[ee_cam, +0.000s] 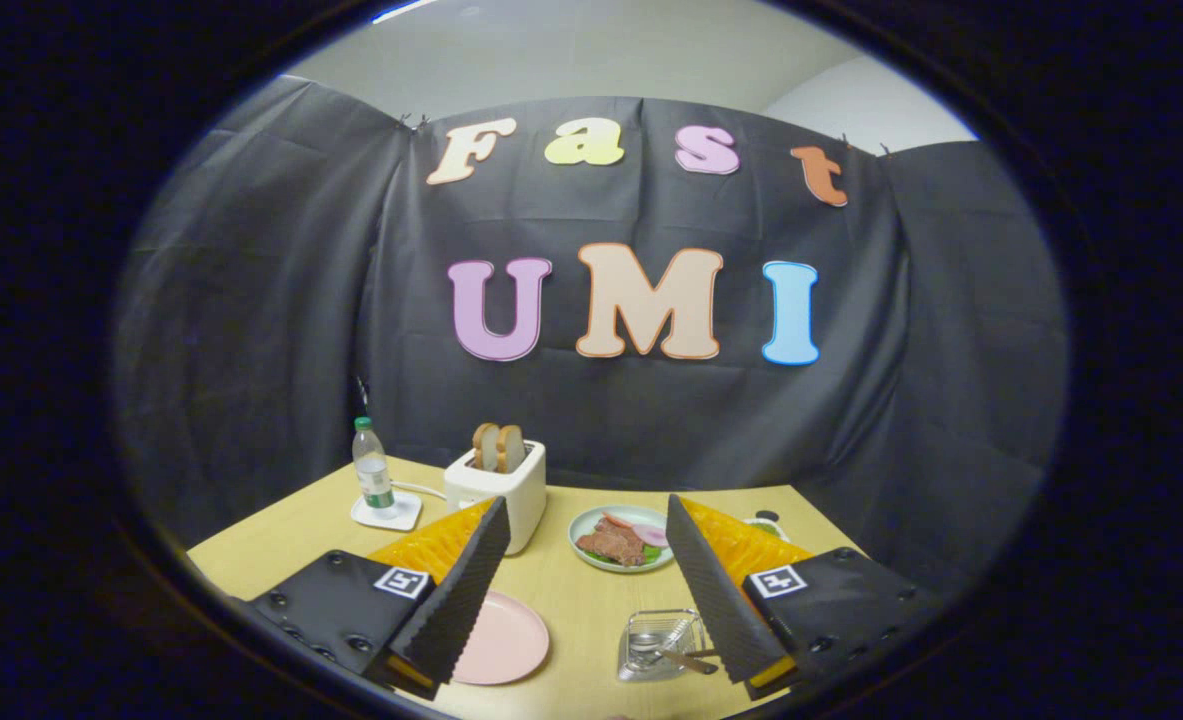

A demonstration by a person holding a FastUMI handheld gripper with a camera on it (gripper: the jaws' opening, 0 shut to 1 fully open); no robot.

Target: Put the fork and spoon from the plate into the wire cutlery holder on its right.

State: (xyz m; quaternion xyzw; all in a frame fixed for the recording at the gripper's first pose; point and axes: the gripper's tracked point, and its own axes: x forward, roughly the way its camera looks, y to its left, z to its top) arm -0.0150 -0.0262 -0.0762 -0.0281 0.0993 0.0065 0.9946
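Claw (591, 590) open above cutlery (676, 652) lying flat in holder (656, 640).

Plate (506, 640): pink. Toaster (499, 490): white. Table (581, 600): pale wood. Food dish (619, 540): apparently light green, at 12 o'clock from the holder (663, 645).

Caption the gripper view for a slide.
Open tongs above the table: pink plate bare, cutlery in the wire holder.

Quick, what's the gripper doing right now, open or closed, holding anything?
Gripper: open, jaws spread wide, holding nothing. It hovers above the light wooden table, with the round pink plate by one finger and the clear wire cutlery holder by the other.
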